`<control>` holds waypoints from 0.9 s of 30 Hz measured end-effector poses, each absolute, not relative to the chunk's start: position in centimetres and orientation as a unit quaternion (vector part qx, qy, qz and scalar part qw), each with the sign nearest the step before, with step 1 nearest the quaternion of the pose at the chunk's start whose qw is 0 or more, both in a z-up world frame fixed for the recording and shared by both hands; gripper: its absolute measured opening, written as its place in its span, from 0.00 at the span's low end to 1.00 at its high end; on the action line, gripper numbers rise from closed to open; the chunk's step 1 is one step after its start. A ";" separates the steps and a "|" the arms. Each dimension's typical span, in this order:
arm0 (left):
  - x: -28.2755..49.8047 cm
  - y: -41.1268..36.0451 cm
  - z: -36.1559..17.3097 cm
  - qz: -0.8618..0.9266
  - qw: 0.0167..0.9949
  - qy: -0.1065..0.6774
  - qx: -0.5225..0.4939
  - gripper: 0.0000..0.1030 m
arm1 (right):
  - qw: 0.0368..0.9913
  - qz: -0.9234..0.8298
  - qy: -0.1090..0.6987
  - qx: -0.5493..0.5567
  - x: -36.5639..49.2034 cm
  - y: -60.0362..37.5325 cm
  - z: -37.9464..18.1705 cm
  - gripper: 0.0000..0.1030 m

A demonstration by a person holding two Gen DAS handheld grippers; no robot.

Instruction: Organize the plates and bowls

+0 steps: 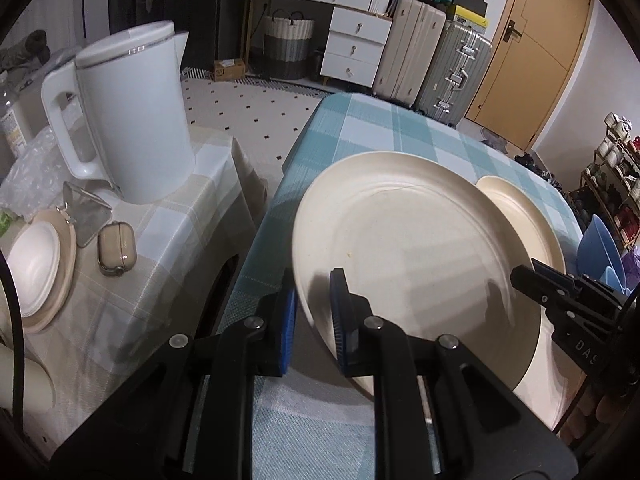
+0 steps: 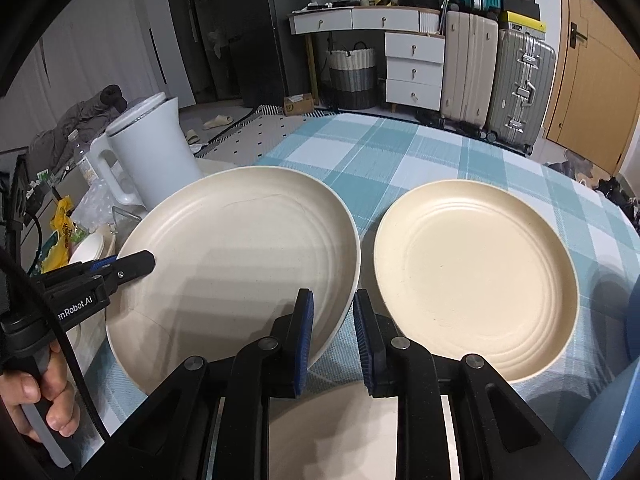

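Left wrist view: the left gripper (image 1: 314, 316) pinches the near-left rim of a large, round, pale cream plate (image 1: 404, 248), one blue pad under the rim and one on its inner face. The plate is tilted above the blue-and-white checked tablecloth (image 1: 360, 136) and hides most of a second round cream plate (image 1: 516, 208), of which only a crescent shows at far right. The right gripper (image 1: 538, 276) enters from the right edge, its tips at the large plate's right rim (whether they press on it cannot be told here). On a side table to the left stand a white plastic kettle (image 1: 136, 120) and a small white bowl (image 1: 34, 268), cut off by the frame edge.

Right wrist view: the right gripper (image 2: 334, 330) clamps the large plate's (image 2: 240, 256) near-right rim between its blue pads. The second plate (image 2: 476, 276) appears whole, flat on the tablecloth (image 2: 400, 148), just beside the held one. A hand (image 2: 34, 400) grips the left gripper's handle.
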State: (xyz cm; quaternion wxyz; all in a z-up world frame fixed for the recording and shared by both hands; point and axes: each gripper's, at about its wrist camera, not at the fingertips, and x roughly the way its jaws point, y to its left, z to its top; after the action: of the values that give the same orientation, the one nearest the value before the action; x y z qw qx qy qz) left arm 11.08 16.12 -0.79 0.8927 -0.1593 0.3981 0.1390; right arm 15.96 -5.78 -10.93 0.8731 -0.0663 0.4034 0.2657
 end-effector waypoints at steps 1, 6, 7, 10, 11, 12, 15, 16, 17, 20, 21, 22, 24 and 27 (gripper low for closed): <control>10.9 15.9 -0.5 0.138 0.894 0.395 -0.158 0.13 | 0.875 0.266 0.400 -0.066 15.7 -6.0 -10.6 0.21; 9.8 14.9 1.1 0.133 0.901 0.384 -0.152 0.13 | 0.881 0.266 0.385 -0.063 14.4 -7.0 -9.2 0.21; 9.6 14.7 1.4 0.132 0.902 0.381 -0.151 0.13 | 0.883 0.264 0.382 -0.063 14.1 -7.2 -8.9 0.21; 9.1 13.9 2.3 0.128 0.907 0.374 -0.145 0.13 | 0.888 0.261 0.374 -0.063 13.2 -7.9 -8.2 0.21; 8.9 13.5 2.6 0.127 0.908 0.372 -0.144 0.13 | 0.889 0.261 0.371 -0.062 13.0 -8.1 -8.0 0.21; 8.8 13.2 2.8 0.125 0.910 0.370 -0.142 0.13 | 0.890 0.260 0.368 -0.061 12.7 -8.4 -7.8 0.21; 8.3 12.2 3.5 0.120 0.913 0.365 -0.138 0.13 | 0.894 0.258 0.362 -0.055 11.9 -9.4 -7.2 0.20; 8.2 11.9 3.7 0.118 0.913 0.365 -0.136 0.13 | 0.895 0.257 0.361 -0.053 11.8 -9.6 -7.1 0.21; 8.1 11.6 3.9 0.117 0.914 0.363 -0.134 0.13 | 0.896 0.256 0.359 -0.052 11.6 -9.8 -6.9 0.20; 7.7 10.6 4.5 0.113 0.917 0.359 -0.129 0.13 | 0.899 0.253 0.353 -0.048 10.8 -10.7 -6.4 0.21; 7.6 10.3 4.6 0.112 0.918 0.358 -0.127 0.13 | 0.900 0.253 0.352 -0.047 10.4 -11.0 -6.3 0.21; 7.4 10.0 4.9 0.110 0.919 0.356 -0.126 0.13 | 0.901 0.252 0.350 -0.047 10.2 -11.3 -6.1 0.21; 7.0 9.5 5.1 0.107 0.921 0.354 -0.124 0.13 | 0.903 0.250 0.347 -0.045 9.7 -11.9 -5.8 0.21; 6.6 8.5 5.5 0.098 0.923 0.351 -0.122 0.13 | 0.905 0.243 0.346 -0.038 8.9 -12.9 -5.2 0.21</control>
State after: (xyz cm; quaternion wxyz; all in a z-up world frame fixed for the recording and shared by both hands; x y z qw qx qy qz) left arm 6.55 8.51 5.49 0.9232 -0.1224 0.3509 0.0980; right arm 8.86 -12.89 -5.22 0.9053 -0.0379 0.3464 0.2428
